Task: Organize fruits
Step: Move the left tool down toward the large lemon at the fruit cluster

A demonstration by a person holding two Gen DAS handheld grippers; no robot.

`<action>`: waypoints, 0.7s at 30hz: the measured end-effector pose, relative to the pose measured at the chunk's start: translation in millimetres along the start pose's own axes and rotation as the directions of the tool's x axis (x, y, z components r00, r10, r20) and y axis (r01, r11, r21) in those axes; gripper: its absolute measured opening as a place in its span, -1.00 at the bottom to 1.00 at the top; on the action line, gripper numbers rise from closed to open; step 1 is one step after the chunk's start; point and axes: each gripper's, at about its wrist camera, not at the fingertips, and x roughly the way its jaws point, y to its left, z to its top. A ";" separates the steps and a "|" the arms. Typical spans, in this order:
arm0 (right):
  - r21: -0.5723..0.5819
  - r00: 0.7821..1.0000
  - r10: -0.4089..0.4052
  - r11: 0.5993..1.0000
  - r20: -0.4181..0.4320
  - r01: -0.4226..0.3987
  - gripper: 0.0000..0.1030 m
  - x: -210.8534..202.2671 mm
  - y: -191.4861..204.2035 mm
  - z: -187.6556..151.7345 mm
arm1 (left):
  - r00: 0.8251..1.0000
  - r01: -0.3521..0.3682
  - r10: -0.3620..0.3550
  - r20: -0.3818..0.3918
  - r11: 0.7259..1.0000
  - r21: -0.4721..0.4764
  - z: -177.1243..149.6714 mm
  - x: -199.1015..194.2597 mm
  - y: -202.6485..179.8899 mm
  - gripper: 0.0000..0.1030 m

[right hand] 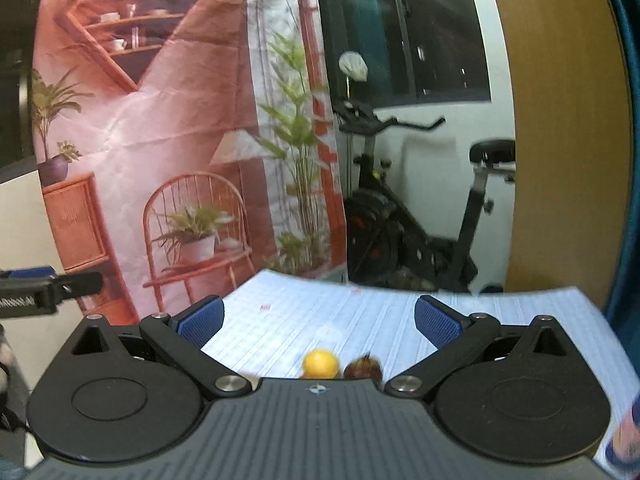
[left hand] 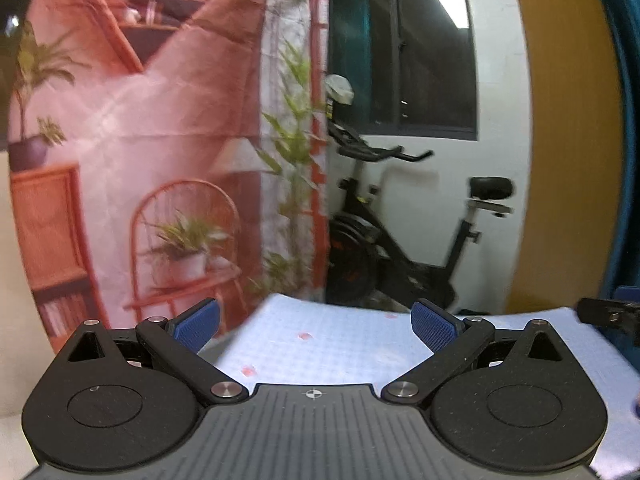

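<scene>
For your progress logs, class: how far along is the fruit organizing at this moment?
Nothing looks done. Both the left gripper and right gripper are open and empty. The yellow fruit and dark fruit lie loose on the tablecloth; both remain to be placed.

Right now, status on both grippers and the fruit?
Left gripper open, empty. Right gripper open, empty, above table. Yellow fruit and dark fruit side by side below it. Nothing blocking.

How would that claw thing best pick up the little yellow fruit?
Grip the yellow fruit across its round middle, coming down from above with the open right gripper. The dark fruit sits close on its right, so set the fingers front and back, not sideways.
</scene>
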 end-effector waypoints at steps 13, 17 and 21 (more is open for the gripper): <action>0.146 0.998 0.052 0.988 -0.048 -0.044 1.00 64.4 -59.5 -47.0 | 0.964 0.254 -0.262 -0.050 0.959 -0.126 -45.2 74.5 -33.4 0.80; 0.131 0.990 -0.007 0.991 -0.138 0.026 1.00 72.9 -64.4 -81.0 | 0.950 0.288 -0.297 -0.100 0.953 -0.092 -62.4 90.4 -51.8 0.80; 0.093 0.974 -0.045 0.993 -0.224 0.067 1.00 80.1 -70.1 -104.1 | 0.930 0.331 -0.343 -0.134 0.938 -0.106 -73.5 106.5 -60.6 0.79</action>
